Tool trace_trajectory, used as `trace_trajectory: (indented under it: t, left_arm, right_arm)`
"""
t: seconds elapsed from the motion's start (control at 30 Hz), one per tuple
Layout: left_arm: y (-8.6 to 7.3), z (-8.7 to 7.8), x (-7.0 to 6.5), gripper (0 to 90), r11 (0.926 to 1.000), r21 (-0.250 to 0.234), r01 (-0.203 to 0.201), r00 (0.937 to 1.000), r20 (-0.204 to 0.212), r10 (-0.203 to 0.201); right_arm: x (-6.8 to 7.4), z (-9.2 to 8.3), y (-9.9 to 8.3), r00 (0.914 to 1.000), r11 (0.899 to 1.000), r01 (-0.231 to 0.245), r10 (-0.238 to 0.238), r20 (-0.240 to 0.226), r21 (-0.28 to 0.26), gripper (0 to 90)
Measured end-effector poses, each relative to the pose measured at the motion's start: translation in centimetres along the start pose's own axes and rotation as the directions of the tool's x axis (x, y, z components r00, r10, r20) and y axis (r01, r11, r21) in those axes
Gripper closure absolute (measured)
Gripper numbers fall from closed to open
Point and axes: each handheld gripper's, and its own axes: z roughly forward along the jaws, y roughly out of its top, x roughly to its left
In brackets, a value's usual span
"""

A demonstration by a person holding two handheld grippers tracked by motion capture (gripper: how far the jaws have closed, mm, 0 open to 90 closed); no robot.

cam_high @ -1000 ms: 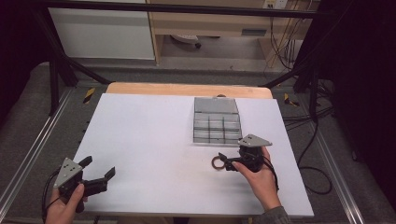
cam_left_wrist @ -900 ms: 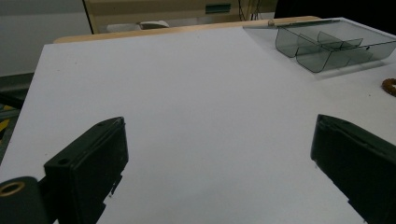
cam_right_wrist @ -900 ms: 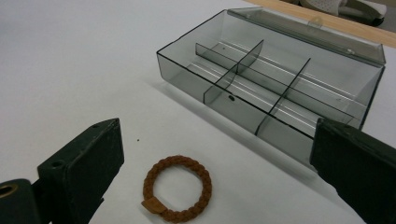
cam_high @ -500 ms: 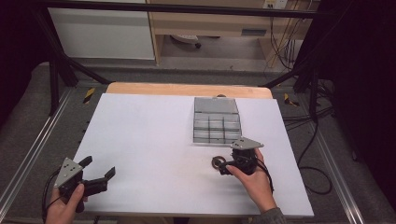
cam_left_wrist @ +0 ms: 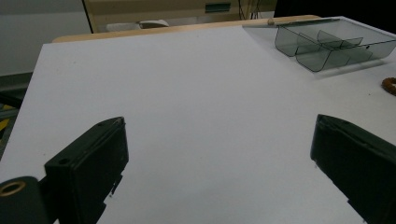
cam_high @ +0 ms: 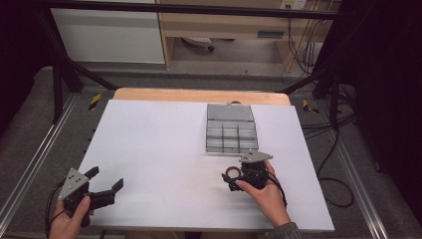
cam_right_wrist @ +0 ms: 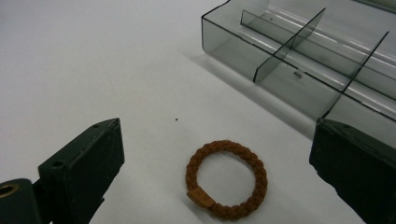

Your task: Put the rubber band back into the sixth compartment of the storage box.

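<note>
White table: right tool is spreading wide around brown hair tie; grey divided tray is sitting just beyond, visible compartments empty; left tool is gaping, holding nothing.

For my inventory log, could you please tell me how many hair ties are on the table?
1. A brown braided hair tie lies flat on the white table, between the open jaws of the right tool, just short of the grey divided box.

Right tongs drawn slightly nearer the person, seemingly lower over ring
</note>
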Motion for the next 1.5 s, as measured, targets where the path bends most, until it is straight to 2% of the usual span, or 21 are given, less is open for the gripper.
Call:
trace_trajectory:
  t: [0.3, 0.5, 0.73, 0.9, 1.13, 1.5]
  left_arm:
    - [0.0, 0.0, 0.0, 4.5, 1.0, 0.002, -0.002, 1.0, 0.001, 0.002]
    - [0.0, 0.0, -0.1, 4.5, 1.0, 0.002, -0.002, 1.0, 0.002, 0.002]
    - [0.0, 0.0, -0.1, 4.5, 1.0, 0.001, -0.003, 1.0, 0.0, 0.003]
    - [0.0, 0.0, -0.1, 4.5, 1.0, 0.001, -0.005, 1.0, 0.002, 0.005]
    - [0.0, 0.0, -0.1, 4.5, 1.0, 0.001, -0.005, 1.0, 0.003, 0.005]
    - [0.0, 0.0, -0.1, 4.5, 1.0, 0.001, -0.005, 1.0, 0.004, 0.005]
  right_arm:
    - [0.2, 0.6, -0.7, 0.9996, 0.998, 0.018, -0.017, -0.022, 0.053, 3.5]
    - [0.2, 0.7, -0.9, 0.9993, 0.998, 0.022, -0.019, -0.031, 0.067, 6.0]
    - [0.3, 0.7, -1.2, 0.9981, 0.997, 0.036, -0.032, -0.053, 0.075, 20.5]
    - [0.3, 0.8, -1.4, 0.9973, 0.996, 0.048, -0.043, -0.059, 0.078, 27.3]
    - [0.3, 0.8, -1.5, 0.9957, 0.994, 0.066, -0.06, -0.071, 0.09, 33.7]
    - [0.3, 1.0, -1.7, 0.9948, 0.991, 0.079, -0.072, -0.072, 0.105, 39.0]
